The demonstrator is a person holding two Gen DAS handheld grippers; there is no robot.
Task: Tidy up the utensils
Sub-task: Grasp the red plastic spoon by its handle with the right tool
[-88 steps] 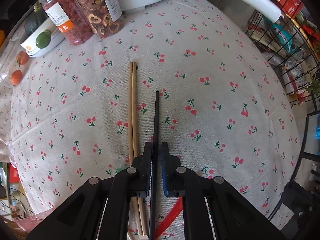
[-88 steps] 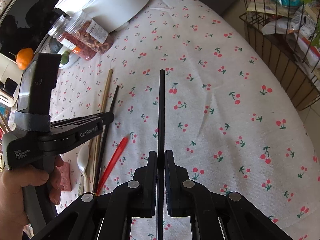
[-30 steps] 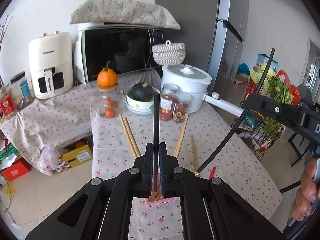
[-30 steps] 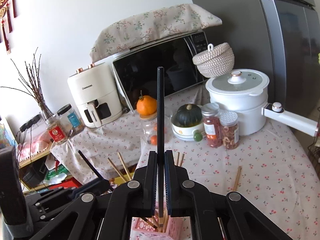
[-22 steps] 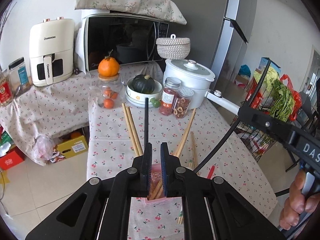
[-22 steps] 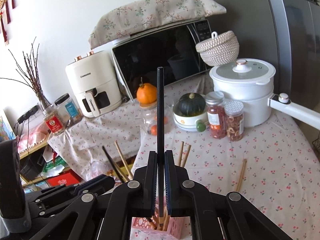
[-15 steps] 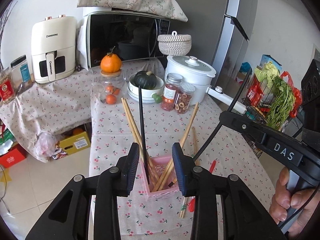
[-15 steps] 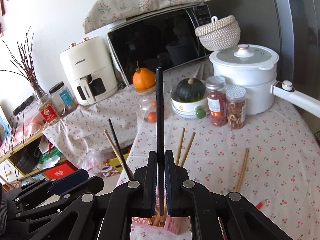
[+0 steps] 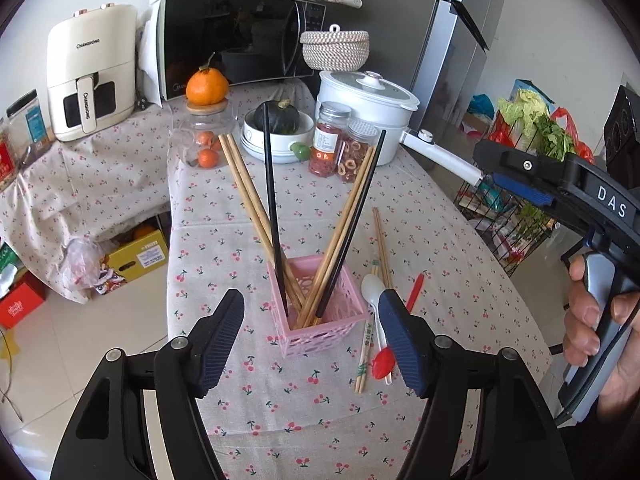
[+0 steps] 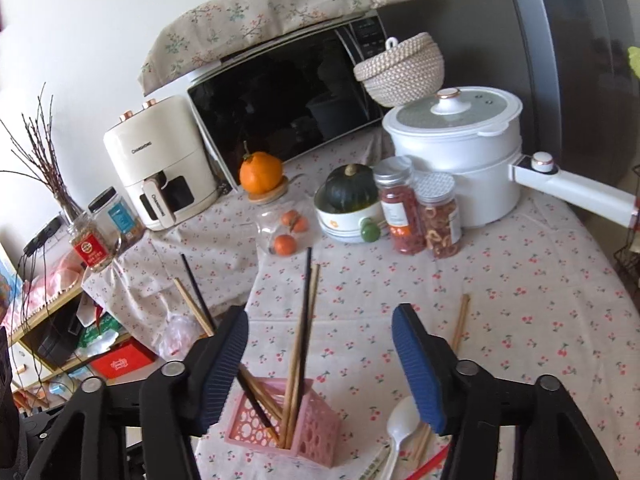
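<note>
Letting go with both hands at once: jaws of the left tool (image 9: 310, 297) opening, jaws of the right tool (image 10: 320, 314) opening as well, no pad pressing on anything and only air between each pair. Standing free in the pink basket (image 9: 325, 336), near the front edge of the worktop (image 9: 440, 260): one black chopstick (image 9: 272, 208) leaning left and another black chopstick (image 9: 356, 216) leaning right, among wooden chopsticks (image 9: 248, 196) fanned out both ways. To finish the release well, best to spread the jaws fully before any pull-back, then draw each tool up and away along its own line, clear of the tall tips that lean outward. Probably a light basket, so easy to tip or slide if a finger catches a stick; worth keeping both tools well off its rim. Also worth keeping the two tools apart from one another while backing out, being close together over the same spot. Left to gather, judging by what lies loose: a wooden pair (image 9: 380, 236) on the cloth beyond the basket, a wrapped pair (image 9: 363, 354), a white spoon (image 9: 372, 292) and a red spoon (image 9: 384, 358), all just right of the basket. For those, advisable to pinch near one end, lift level, tilt upright over the open middle of the basket, lower the end well inside, and only then let go.
</note>
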